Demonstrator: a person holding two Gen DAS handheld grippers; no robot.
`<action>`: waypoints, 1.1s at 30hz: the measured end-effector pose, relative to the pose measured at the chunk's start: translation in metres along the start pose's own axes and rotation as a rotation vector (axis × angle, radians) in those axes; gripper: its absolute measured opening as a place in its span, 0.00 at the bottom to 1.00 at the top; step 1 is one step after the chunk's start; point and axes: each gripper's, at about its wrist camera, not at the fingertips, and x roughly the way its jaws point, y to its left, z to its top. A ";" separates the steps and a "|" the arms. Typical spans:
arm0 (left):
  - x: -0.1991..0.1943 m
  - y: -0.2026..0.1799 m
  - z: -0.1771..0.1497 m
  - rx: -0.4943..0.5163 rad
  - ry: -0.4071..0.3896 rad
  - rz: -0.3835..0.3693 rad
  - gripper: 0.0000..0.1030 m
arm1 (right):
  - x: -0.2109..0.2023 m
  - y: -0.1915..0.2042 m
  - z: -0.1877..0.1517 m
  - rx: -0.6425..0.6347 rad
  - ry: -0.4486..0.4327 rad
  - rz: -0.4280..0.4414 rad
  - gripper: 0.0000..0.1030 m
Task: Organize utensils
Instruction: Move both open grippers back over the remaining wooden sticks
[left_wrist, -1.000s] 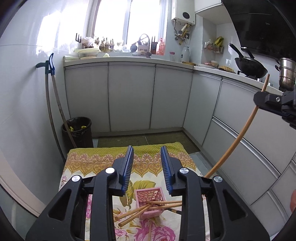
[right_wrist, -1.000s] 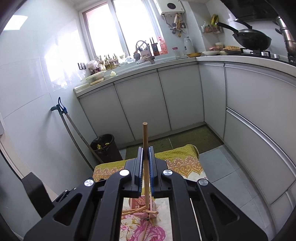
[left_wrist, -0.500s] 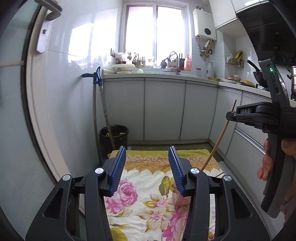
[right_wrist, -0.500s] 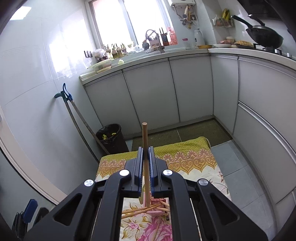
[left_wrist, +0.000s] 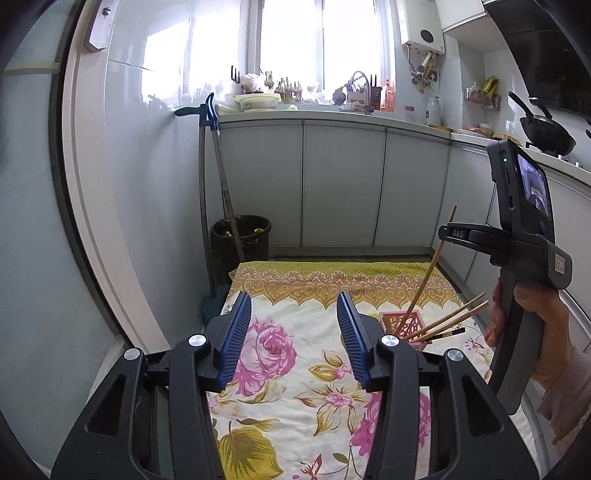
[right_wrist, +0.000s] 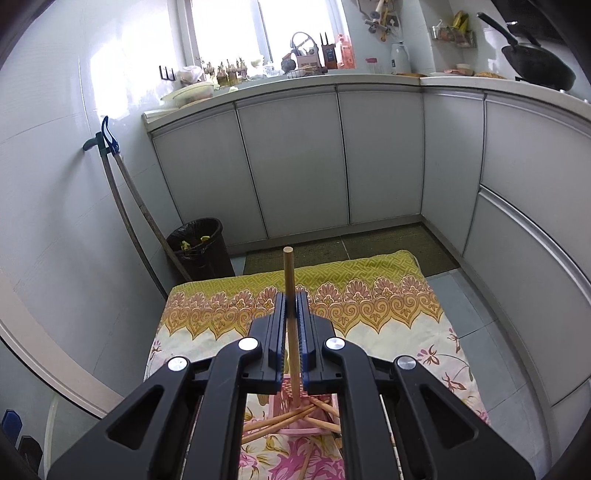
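Right wrist: bin (right_wrist: 197, 245) beside floral cloth (right_wrist: 388, 321).

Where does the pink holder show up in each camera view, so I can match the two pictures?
Left wrist view: the pink holder stands right of centre on the floral cloth, past the open left tool.
Right wrist view: it sits at bottom centre, partly hidden below the right tool, which grips a chopstick.
Shared landmark: the black trash bin.
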 end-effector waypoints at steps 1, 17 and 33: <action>0.001 0.000 -0.001 0.002 0.003 0.000 0.45 | 0.001 0.000 -0.003 0.003 0.005 0.008 0.10; -0.015 -0.003 -0.003 0.016 -0.008 -0.004 0.66 | -0.112 -0.055 -0.051 0.163 -0.072 0.092 0.93; 0.000 -0.065 -0.064 0.178 0.237 -0.188 0.89 | -0.163 -0.201 -0.225 0.533 0.283 -0.138 0.93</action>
